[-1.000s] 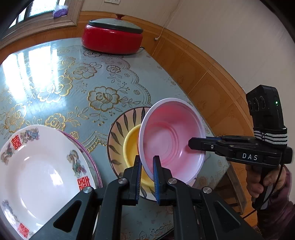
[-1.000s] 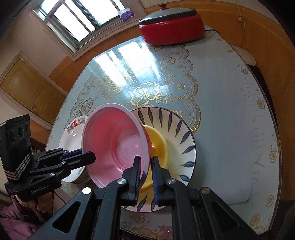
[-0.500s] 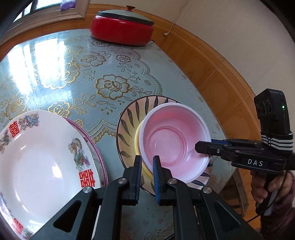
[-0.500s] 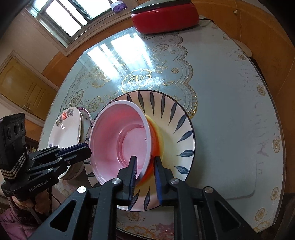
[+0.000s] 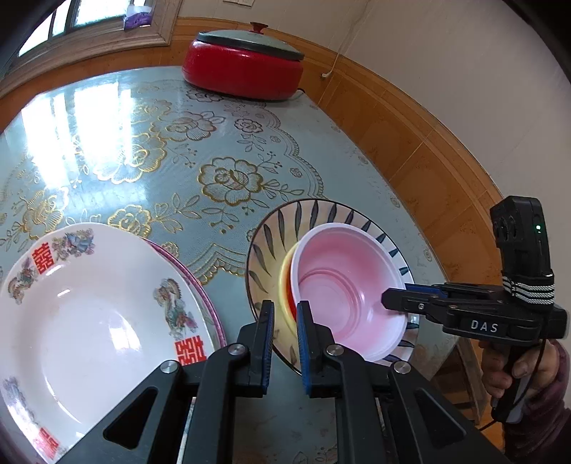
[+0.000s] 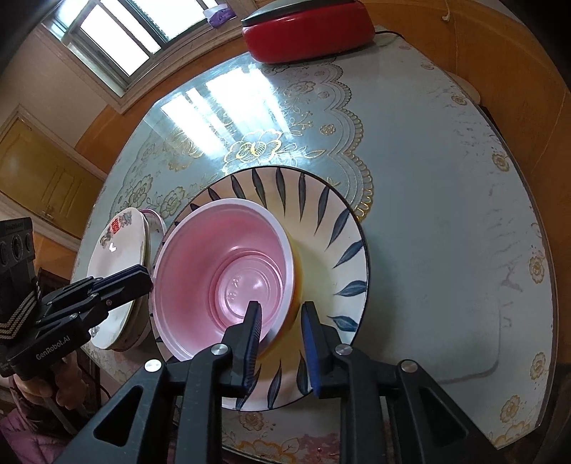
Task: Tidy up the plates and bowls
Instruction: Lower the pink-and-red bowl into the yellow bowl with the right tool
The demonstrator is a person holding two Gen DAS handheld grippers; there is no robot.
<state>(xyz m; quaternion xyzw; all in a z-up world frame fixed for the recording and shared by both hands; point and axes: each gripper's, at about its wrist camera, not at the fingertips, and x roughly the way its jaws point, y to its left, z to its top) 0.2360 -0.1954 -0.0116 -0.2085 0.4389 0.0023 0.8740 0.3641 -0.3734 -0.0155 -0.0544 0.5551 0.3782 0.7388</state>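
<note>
A pink plastic bowl (image 5: 342, 285) (image 6: 221, 271) sits nested in a yellow bowl (image 5: 285, 285) (image 6: 298, 285), both on a leaf-patterned plate (image 5: 310, 214) (image 6: 321, 210). My left gripper (image 5: 285, 314) is open, its fingers beside the pink bowl's near rim and apart from it. My right gripper (image 6: 280, 314) is open, its fingers astride the pink bowl's rim without pinching it; it shows in the left wrist view (image 5: 389, 298) at the bowl's right rim. A white plate with red characters (image 5: 89, 307) (image 6: 117, 257) lies stacked on a purple-rimmed plate (image 5: 200, 285) to the left.
A red electric pot with a grey lid (image 5: 246, 64) (image 6: 307, 32) stands at the far side of the round table (image 5: 142, 150) (image 6: 446, 178). The table's edge and a wood-panelled wall (image 5: 410, 153) run along the right.
The pink bowl came down from a tilted hold and settled into the yellow bowl. Both grippers opened and let go of its rim.
</note>
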